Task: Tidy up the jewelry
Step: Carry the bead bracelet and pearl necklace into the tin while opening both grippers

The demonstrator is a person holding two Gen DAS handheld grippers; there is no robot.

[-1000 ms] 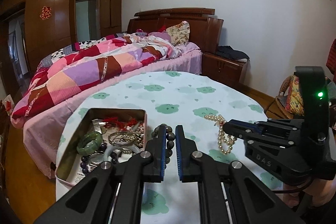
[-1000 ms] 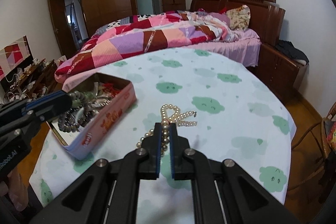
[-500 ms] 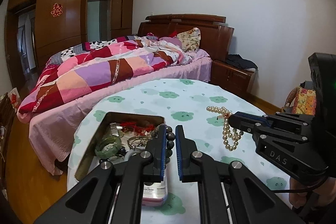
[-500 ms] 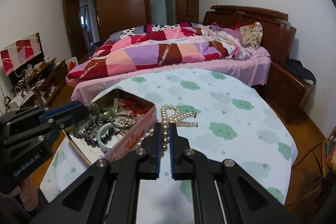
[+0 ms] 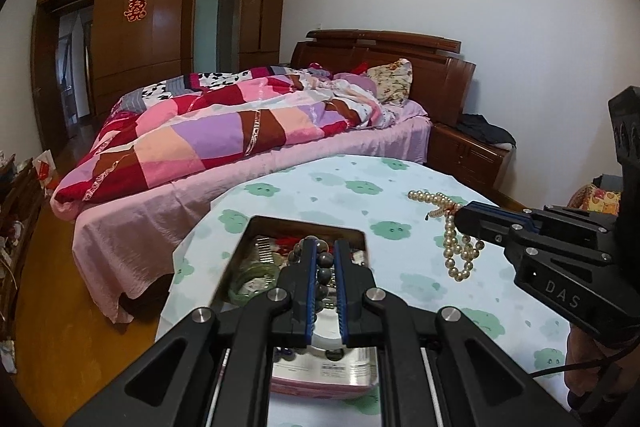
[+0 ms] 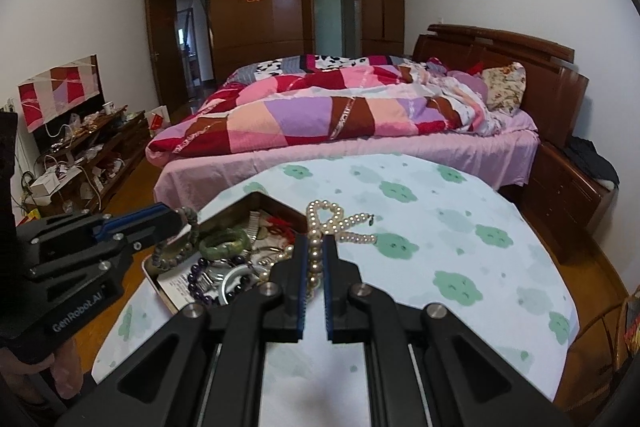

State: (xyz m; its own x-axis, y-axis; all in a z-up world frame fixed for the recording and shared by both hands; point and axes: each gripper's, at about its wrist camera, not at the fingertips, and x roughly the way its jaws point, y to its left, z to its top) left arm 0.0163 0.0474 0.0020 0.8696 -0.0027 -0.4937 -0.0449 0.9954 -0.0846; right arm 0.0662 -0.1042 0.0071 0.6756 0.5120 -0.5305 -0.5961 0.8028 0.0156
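Note:
My left gripper [image 5: 322, 247] is shut on a dark bead bracelet [image 5: 325, 261], held above an open tin box [image 5: 256, 223] full of jewelry on the round table. In the right wrist view the same bracelet [image 6: 180, 247] hangs from the left gripper [image 6: 176, 221] over the tin [image 6: 256, 197], which holds a green jade bangle [image 6: 224, 243] and purple beads. My right gripper [image 6: 315, 243] is shut on a pearl necklace [image 6: 340, 223]. From the left wrist view the pearls [image 5: 450, 239] dangle in a loop from the right gripper [image 5: 464, 215] to the right of the tin.
The table wears a pale cloth with green clouds [image 6: 440, 247]. Just past its far edge stands a bed with a patchwork quilt [image 6: 340, 115]. A wooden nightstand [image 6: 568, 183] is at the right and a cluttered low cabinet [image 6: 92, 147] at the left.
Both grippers have risen and drawn back from the table, carrying the bracelet and the pearls. The tin and tabletop now sit lower and nearer in both views.

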